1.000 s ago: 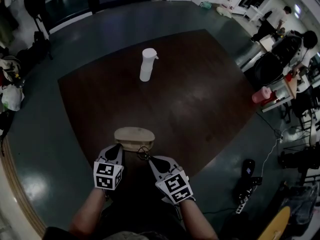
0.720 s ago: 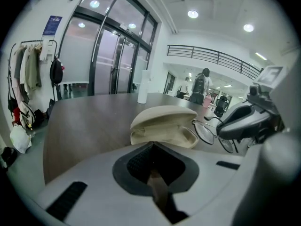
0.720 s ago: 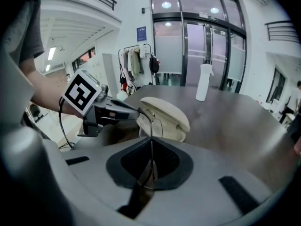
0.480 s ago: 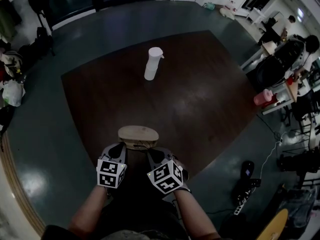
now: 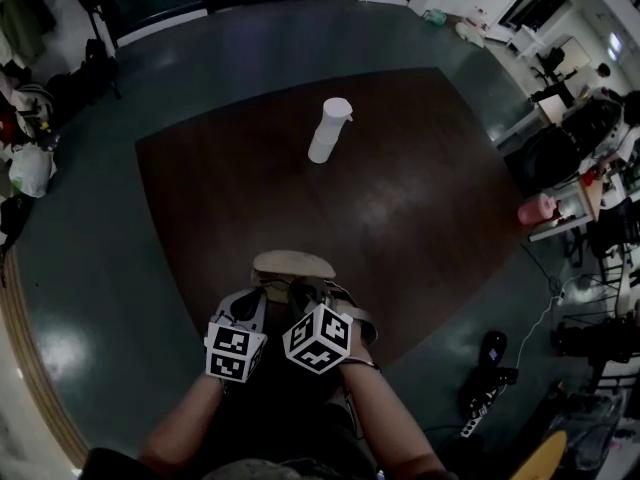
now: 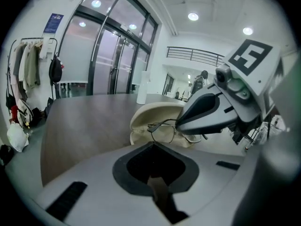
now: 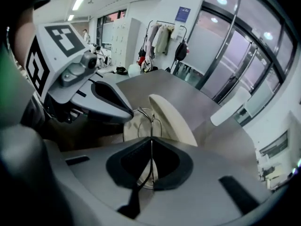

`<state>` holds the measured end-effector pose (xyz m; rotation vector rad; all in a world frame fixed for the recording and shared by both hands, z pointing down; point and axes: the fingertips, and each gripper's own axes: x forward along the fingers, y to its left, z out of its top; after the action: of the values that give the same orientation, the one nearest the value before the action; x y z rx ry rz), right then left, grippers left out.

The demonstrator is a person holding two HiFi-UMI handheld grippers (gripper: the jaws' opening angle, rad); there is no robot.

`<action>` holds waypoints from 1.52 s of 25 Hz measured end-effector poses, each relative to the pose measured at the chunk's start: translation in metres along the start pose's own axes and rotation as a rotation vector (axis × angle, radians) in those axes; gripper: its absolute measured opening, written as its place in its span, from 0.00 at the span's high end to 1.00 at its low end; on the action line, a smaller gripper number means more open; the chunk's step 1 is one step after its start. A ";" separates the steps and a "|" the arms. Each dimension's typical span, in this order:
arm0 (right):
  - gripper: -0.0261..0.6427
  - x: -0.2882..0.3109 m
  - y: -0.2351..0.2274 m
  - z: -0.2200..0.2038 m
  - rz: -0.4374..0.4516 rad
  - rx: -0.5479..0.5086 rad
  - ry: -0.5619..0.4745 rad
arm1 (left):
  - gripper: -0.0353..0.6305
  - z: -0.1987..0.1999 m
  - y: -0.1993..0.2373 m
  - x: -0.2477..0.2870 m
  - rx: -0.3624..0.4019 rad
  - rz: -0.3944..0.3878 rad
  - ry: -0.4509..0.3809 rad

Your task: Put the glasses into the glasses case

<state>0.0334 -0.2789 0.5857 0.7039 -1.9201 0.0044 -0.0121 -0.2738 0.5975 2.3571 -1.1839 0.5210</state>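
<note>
1. A cream glasses case (image 5: 290, 265) lies open at the near edge of a dark wooden table (image 5: 420, 198), its lid raised on the far side.
2. Thin wire-framed glasses (image 7: 151, 121) hang at the open lower shell, lenses down. Whether they touch the lining cannot be told.
3. The right gripper (image 7: 146, 173) has its jaws clamped on one thin arm of the glasses, which runs straight up between them.
4. The left gripper (image 6: 157, 187) has its jaws pressed together with nothing between them, just beside the case's near left.
5. Only the head view shows the whole table, with a tall white bottle (image 5: 329, 130) standing well beyond the case.
6. The left gripper view shows the right gripper from the side, over the shell. The head view hides the glasses behind both marker cubes.
</note>
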 end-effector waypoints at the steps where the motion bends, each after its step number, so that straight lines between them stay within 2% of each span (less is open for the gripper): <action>1: 0.97 0.003 0.000 0.003 0.005 -0.014 -0.001 | 0.94 0.000 0.000 0.000 0.003 -0.004 -0.001; 12: 0.97 0.027 0.010 0.008 0.211 -0.080 0.019 | 0.94 -0.002 0.002 -0.001 0.019 -0.025 -0.013; 18: 0.97 0.037 0.013 0.007 0.191 -0.136 -0.020 | 0.94 -0.004 0.001 -0.001 0.017 -0.031 -0.010; 28: 0.97 0.040 0.011 0.008 0.142 -0.102 -0.066 | 0.94 -0.003 0.000 0.000 0.022 -0.030 -0.003; 33: 0.95 0.037 0.017 0.012 0.171 -0.106 -0.073 | 0.94 -0.003 0.003 -0.002 0.025 -0.030 -0.001; 38: 0.87 0.030 0.019 0.013 0.196 -0.099 -0.070 | 0.94 -0.001 0.003 -0.001 0.028 -0.030 0.004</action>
<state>0.0055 -0.2814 0.6109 0.4532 -2.0349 0.0075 -0.0149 -0.2743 0.5989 2.3926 -1.1449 0.5350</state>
